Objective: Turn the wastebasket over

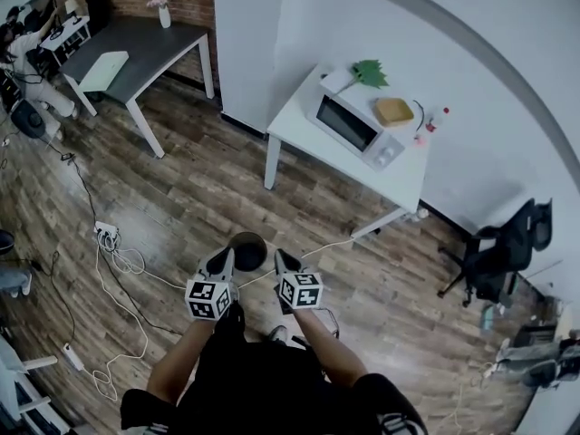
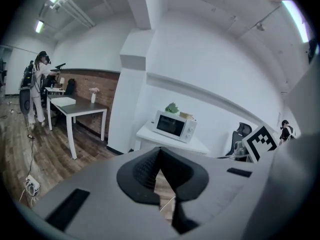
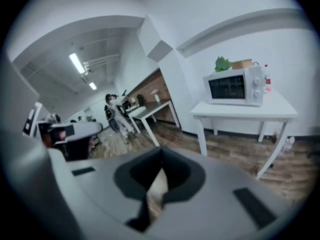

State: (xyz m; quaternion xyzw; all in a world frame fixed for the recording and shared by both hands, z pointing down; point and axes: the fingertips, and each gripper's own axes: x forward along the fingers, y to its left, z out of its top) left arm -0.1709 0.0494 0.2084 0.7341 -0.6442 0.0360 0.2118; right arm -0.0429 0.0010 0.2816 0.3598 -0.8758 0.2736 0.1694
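I have both grippers up at about waist height, and both are empty. The left gripper (image 1: 220, 263) has its fingers clenched together on nothing, and so has the right gripper (image 1: 286, 261). The left gripper view and the right gripper view show the same, with dark pads meeting and only the room beyond them. The wastebasket (image 1: 248, 251) is on the wooden floor (image 1: 227, 179), just ahead of my feet. In the head view it sits between the two grippers, touched by neither. From this high up it is only a dark round shape, so I cannot tell whether its mouth faces up or down. That is my first worry, because if I misread it, a flip could undo the job rather than do it. Neither gripper camera shows the basket, so going down to it would be half blind. Shut fingers cannot take a rim, and if I arrive without spreading them I expect to knock the basket instead. A light round bin would probably tip and roll on this smooth floor. A white cable (image 1: 331, 245) runs past it toward the desk (image 1: 299, 120) with the microwave (image 1: 353, 127). The basket or a finger could snag that cable.
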